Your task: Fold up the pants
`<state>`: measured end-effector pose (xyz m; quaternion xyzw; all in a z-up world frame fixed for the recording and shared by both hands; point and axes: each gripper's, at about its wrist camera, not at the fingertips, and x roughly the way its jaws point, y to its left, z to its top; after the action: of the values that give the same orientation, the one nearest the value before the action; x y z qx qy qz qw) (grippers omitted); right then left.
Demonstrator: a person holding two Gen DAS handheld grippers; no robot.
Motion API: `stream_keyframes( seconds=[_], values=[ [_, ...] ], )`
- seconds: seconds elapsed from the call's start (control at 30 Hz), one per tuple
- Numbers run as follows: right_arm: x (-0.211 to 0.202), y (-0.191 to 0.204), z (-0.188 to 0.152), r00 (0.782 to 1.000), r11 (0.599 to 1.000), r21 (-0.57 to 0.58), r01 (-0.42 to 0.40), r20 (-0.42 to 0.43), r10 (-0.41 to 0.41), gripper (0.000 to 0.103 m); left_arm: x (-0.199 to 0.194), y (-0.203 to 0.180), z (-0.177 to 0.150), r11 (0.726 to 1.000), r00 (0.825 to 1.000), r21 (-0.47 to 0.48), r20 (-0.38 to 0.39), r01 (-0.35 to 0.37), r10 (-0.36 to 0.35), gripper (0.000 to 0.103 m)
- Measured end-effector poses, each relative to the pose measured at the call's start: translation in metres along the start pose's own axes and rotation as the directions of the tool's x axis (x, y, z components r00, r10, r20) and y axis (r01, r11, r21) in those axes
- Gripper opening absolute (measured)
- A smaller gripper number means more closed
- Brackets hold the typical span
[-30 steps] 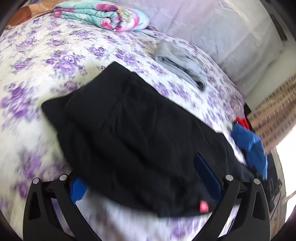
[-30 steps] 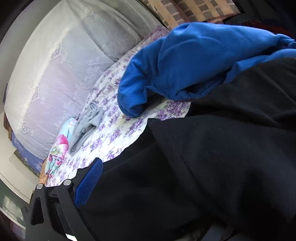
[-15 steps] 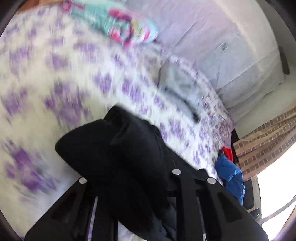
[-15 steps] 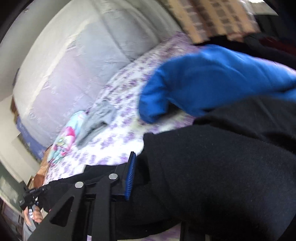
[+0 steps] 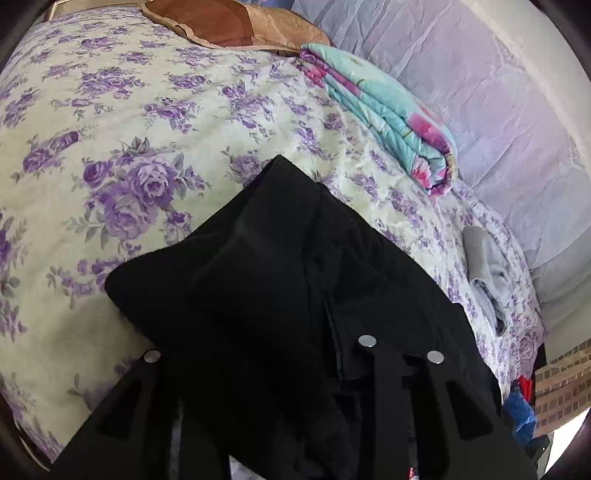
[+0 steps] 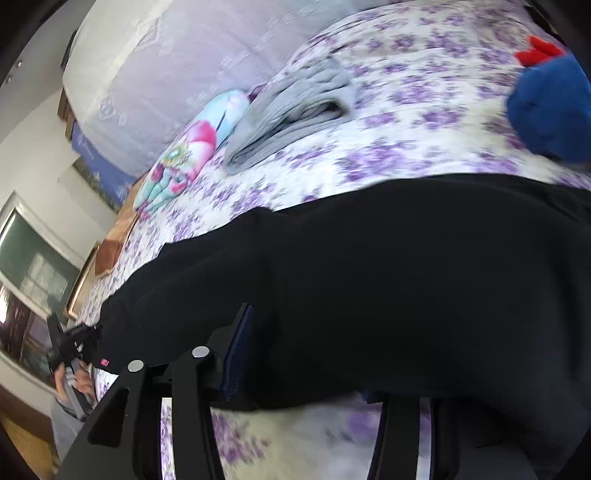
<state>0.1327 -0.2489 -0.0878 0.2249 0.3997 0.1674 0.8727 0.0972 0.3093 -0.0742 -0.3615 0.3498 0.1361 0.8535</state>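
Note:
The black pants [image 5: 280, 280] lie bunched on the floral bedsheet [image 5: 110, 147]. My left gripper [image 5: 258, 369] is shut on a thick fold of the pants, and the cloth covers its fingertips. In the right wrist view the pants [image 6: 388, 277] stretch across the frame. My right gripper [image 6: 306, 369] holds their near edge between its fingers, with the blue pad [image 6: 238, 354] of one finger pressed against the cloth. The other finger is mostly hidden under the cloth. The left gripper also shows in the right wrist view [image 6: 70, 343], at the far end of the pants.
A folded turquoise and pink blanket [image 5: 388, 114] and a brown pillow [image 5: 229, 26] lie at the head of the bed. A grey garment [image 5: 487, 273] lies near the wall. A blue garment [image 6: 550, 110] with something red lies at the bed's right end.
Both grippers have closed on the pants and lifted them. The left view has swung toward the head of the bed. The right gripper has moved away from the blue garment.

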Motion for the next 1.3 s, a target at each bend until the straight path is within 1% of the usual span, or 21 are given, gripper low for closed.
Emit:
stream_keyframes(
  seconds=[0.1, 0.2, 0.23, 0.3, 0.37, 0.43, 0.47, 0.5, 0.6, 0.67, 0.8, 0.83, 0.87, 0.93, 1.1, 1.13, 1.17, 1.2, 1.23, 1.27, 1.3],
  values=[
    [-0.044, -0.024, -0.014, 0.998, 0.994, 0.108, -0.03, 0.065, 0.023, 0.064, -0.003, -0.01, -0.001, 0.999, 1.0, 0.042, 0.02, 0.005, -0.006, 0.045],
    [-0.068, -0.063, -0.016, 0.991, 0.971, 0.241, -0.007, 0.135, -0.027, 0.069, 0.002, -0.018, -0.002, 0.998, 1.0, 0.059, 0.025, -0.012, 0.011, 0.054],
    [-0.072, -0.075, -0.017, 0.988, 0.96, 0.277, -0.024, 0.152, -0.02, 0.067, 0.003, -0.021, -0.003, 0.997, 0.999, 0.077, 0.031, -0.024, 0.021, 0.057],
    [-0.072, -0.093, -0.012, 0.981, 0.942, 0.33, -0.055, 0.193, -0.01, 0.05, 0.005, -0.024, -0.003, 0.994, 0.999, 0.101, 0.035, -0.037, 0.034, 0.058],
    [-0.068, -0.093, -0.003, 0.975, 0.957, 0.289, -0.019, 0.219, -0.046, 0.035, 0.005, -0.022, -0.002, 0.995, 0.999, 0.096, 0.032, -0.033, 0.03, 0.058],
    [-0.073, -0.08, 0.016, 0.967, 0.976, 0.217, 0.036, 0.238, -0.089, 0.034, 0.003, -0.02, -0.002, 0.996, 1.0, 0.082, 0.026, -0.019, 0.017, 0.058],
    [-0.074, -0.073, 0.029, 0.97, 0.981, 0.183, 0.066, 0.22, -0.106, 0.04, 0.003, -0.02, -0.001, 0.997, 1.0, 0.08, 0.024, -0.018, 0.016, 0.058],
    [-0.069, -0.067, 0.051, 0.98, 0.984, 0.147, 0.099, 0.159, -0.123, 0.055, 0.004, -0.021, -0.001, 0.996, 0.999, 0.083, 0.024, -0.025, 0.023, 0.058],
    [-0.055, -0.08, 0.096, 0.987, 0.976, 0.154, 0.152, 0.021, -0.157, 0.058, 0.005, -0.024, -0.003, 0.994, 0.998, 0.099, 0.035, -0.051, 0.047, 0.058],
    [-0.057, -0.091, 0.096, 0.986, 0.965, 0.202, 0.165, -0.044, -0.16, 0.059, 0.003, -0.022, -0.003, 0.994, 0.999, 0.098, 0.037, -0.041, 0.038, 0.058],
    [-0.084, -0.105, 0.053, 0.991, 0.966, 0.22, 0.135, -0.048, -0.127, 0.06, 0.005, -0.015, -0.002, 0.997, 0.999, 0.081, 0.034, -0.012, 0.01, 0.059],
    [-0.091, -0.11, 0.039, 0.99, 0.958, 0.25, 0.141, -0.045, -0.134, 0.067, 0.006, -0.017, -0.002, 0.996, 0.999, 0.092, 0.034, -0.02, 0.017, 0.062],
    [-0.101, -0.117, 0.025, 0.985, 0.942, 0.286, 0.173, -0.033, -0.171, 0.081, 0.007, -0.021, -0.003, 0.994, 0.999, 0.109, 0.033, -0.028, 0.025, 0.064],
    [-0.114, -0.124, 0.009, 0.981, 0.926, 0.328, 0.185, 0.001, -0.196, 0.086, 0.009, -0.025, -0.004, 0.99, 0.999, 0.135, 0.034, -0.042, 0.038, 0.068],
    [-0.098, -0.141, 0.028, 0.987, 0.923, 0.381, 0.054, 0.121, -0.108, 0.093, 0.012, -0.03, -0.002, 0.988, 0.998, 0.143, 0.033, -0.059, 0.055, 0.071],
    [-0.091, -0.144, 0.035, 0.985, 0.928, 0.371, 0.045, 0.138, -0.103, 0.092, 0.012, -0.03, -0.002, 0.988, 0.998, 0.143, 0.031, -0.059, 0.056, 0.071],
    [-0.084, -0.146, 0.04, 0.983, 0.931, 0.364, 0.044, 0.151, -0.105, 0.08, 0.011, -0.03, -0.001, 0.987, 0.998, 0.145, 0.029, -0.062, 0.058, 0.069],
    [-0.077, -0.148, 0.043, 0.983, 0.934, 0.355, 0.044, 0.153, -0.105, 0.05, 0.01, -0.029, -0.001, 0.987, 0.997, 0.145, 0.032, -0.077, 0.073, 0.058],
    [-0.078, -0.149, 0.042, 0.984, 0.932, 0.359, 0.041, 0.15, -0.101, 0.044, 0.008, -0.028, -0.001, 0.986, 0.996, 0.142, 0.034, -0.084, 0.08, 0.046],
    [-0.083, -0.149, 0.04, 0.985, 0.931, 0.366, 0.015, 0.157, -0.077, 0.038, 0.006, -0.025, 0.001, 0.989, 0.998, 0.137, 0.023, -0.058, 0.055, 0.04],
    [-0.095, -0.145, 0.036, 0.983, 0.935, 0.354, -0.009, 0.176, -0.057, 0.032, 0.002, -0.021, 0.003, 0.992, 1.0, 0.124, 0.014, -0.022, 0.02, 0.027]
  ],
)
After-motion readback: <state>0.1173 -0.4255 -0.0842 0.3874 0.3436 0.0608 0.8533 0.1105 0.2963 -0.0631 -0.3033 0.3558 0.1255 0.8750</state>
